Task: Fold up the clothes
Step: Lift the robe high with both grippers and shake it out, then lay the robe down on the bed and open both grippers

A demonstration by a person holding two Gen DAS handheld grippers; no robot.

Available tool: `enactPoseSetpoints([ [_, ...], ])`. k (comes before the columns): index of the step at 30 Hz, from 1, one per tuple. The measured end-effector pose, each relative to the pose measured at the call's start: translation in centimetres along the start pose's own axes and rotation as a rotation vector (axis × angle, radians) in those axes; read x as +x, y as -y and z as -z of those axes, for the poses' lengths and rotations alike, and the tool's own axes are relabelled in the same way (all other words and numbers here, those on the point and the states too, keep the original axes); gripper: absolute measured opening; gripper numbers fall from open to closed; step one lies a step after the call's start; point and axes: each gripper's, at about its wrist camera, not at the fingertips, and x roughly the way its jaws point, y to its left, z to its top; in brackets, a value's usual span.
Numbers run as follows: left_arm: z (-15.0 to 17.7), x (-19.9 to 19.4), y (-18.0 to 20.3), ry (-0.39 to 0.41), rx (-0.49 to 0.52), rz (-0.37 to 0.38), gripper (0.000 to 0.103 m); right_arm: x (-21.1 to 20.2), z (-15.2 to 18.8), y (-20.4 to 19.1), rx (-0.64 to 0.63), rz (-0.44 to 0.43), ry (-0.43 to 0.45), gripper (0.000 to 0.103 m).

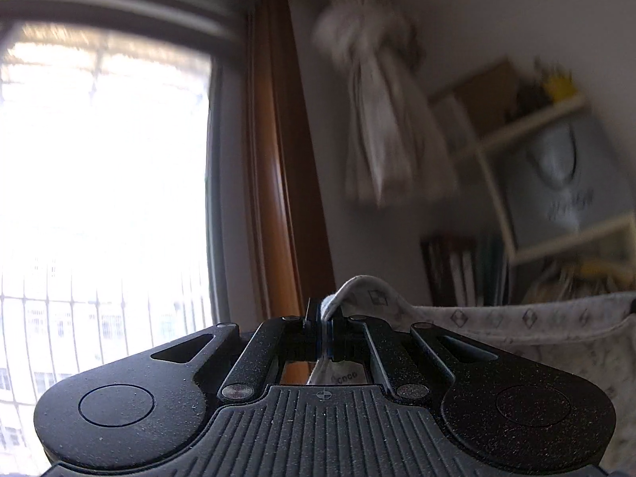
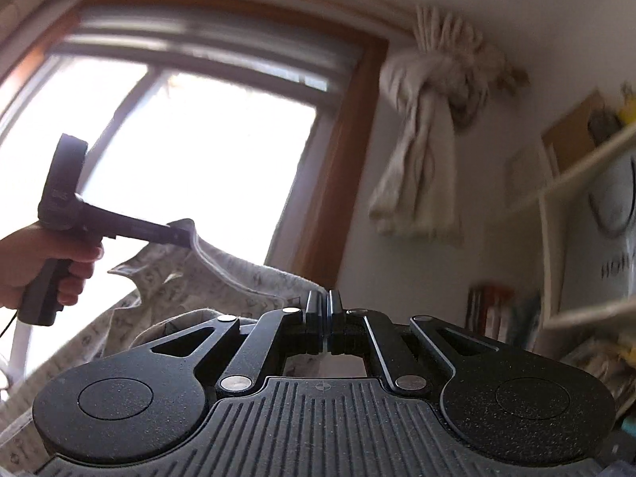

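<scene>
With jaws pinched tight on cloth, left gripper clamps an edge of the patterned pale garment, held up in the air. Right gripper jaws pressed together too, garment edge just behind; grip on it hard to confirm. Fabric stretched between both grippers, sagging. Hand around left handle. Beyond: bright window, knotted curtain, blurred shelf.
</scene>
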Motion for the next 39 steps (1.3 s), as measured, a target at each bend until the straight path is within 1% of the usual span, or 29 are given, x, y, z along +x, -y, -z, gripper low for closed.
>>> enactPoseSetpoints([
  [3, 5.2, 4.3, 1.0, -0.094, 0.009, 0.024, 0.002, 1.7, 5.1, 0.6, 0.000, 0.013, -0.095, 0.002],
  [10, 19.2, 14.9, 4.9, -0.331, 0.008, 0.106, 0.003, 5.6, 17.1, 2.0, -0.001, 0.044, -0.316, 0.002],
  [13, 24.5, 18.5, 6.7, -0.415, 0.015, 0.137, 0.003, 7.2, 22.2, 2.6, -0.002, 0.057, -0.411, 0.002],
  [15, 27.8, 20.4, 7.8, -0.477, 0.019, 0.161, 0.003, 7.9, 25.9, 3.3, 0.018, 0.067, -0.495, 0.002],
  [17, 31.4, 22.0, 9.1, -0.565, 0.019, 0.201, 0.003, 8.6, 29.5, 4.0, 0.038, 0.076, -0.580, 0.003],
  [18, 33.3, 22.7, 9.7, -0.612, 0.019, 0.223, 0.005, 8.9, 31.4, 4.3, 0.048, 0.081, -0.622, 0.003],
  [19, 35.2, 23.1, 10.3, -0.666, 0.018, 0.251, 0.008, 9.3, 33.2, 4.6, 0.058, 0.085, -0.665, 0.006],
  [20, 37.5, 23.3, 11.0, -0.723, 0.017, 0.280, 0.023, 9.5, 35.2, 5.0, 0.085, 0.082, -0.730, 0.008],
  [21, 39.8, 23.3, 11.5, -0.779, 0.011, 0.303, 0.045, 9.3, 37.2, 5.4, 0.111, 0.086, -0.786, 0.016],
  [22, 42.2, 23.0, 11.9, -0.829, 0.002, 0.317, 0.051, 9.1, 39.2, 5.7, 0.138, 0.091, -0.841, 0.031],
  [23, 44.2, 22.5, 12.1, -0.856, -0.012, 0.320, 0.052, 8.6, 40.6, 5.9, 0.150, 0.091, -0.870, 0.037],
  [25, 47.1, 21.1, 12.4, -0.899, -0.047, 0.339, 0.052, 7.1, 43.5, 6.3, 0.162, 0.096, -0.909, 0.039],
  [26, 48.3, 20.3, 12.5, -0.916, -0.061, 0.348, 0.052, 6.3, 44.5, 6.6, 0.180, 0.095, -0.926, 0.039],
  [28, 49.3, 18.8, 12.0, -0.914, -0.081, 0.343, 0.053, 5.0, 46.2, 7.1, 0.214, 0.093, -0.952, 0.039],
  [31, 50.1, 16.9, 10.8, -0.897, -0.117, 0.334, 0.066, 3.1, 47.9, 7.6, 0.247, 0.097, -0.963, 0.039],
  [32, 50.1, 17.5, 10.7, -0.891, -0.121, 0.328, 0.068, 2.6, 48.3, 7.7, 0.262, 0.095, -0.968, 0.040],
  [35, 49.2, 17.7, 10.8, -0.879, -0.122, 0.307, 0.072, 1.8, 49.6, 8.1, 0.289, 0.092, -0.973, 0.041],
  [36, 49.2, 17.3, 10.6, -0.875, -0.125, 0.297, 0.075, 1.7, 49.9, 8.2, 0.295, 0.091, -0.972, 0.042],
  [39, 49.6, 16.1, 10.2, -0.865, -0.164, 0.278, 0.078, 0.9, 50.4, 8.2, 0.332, 0.080, -0.964, 0.047],
])
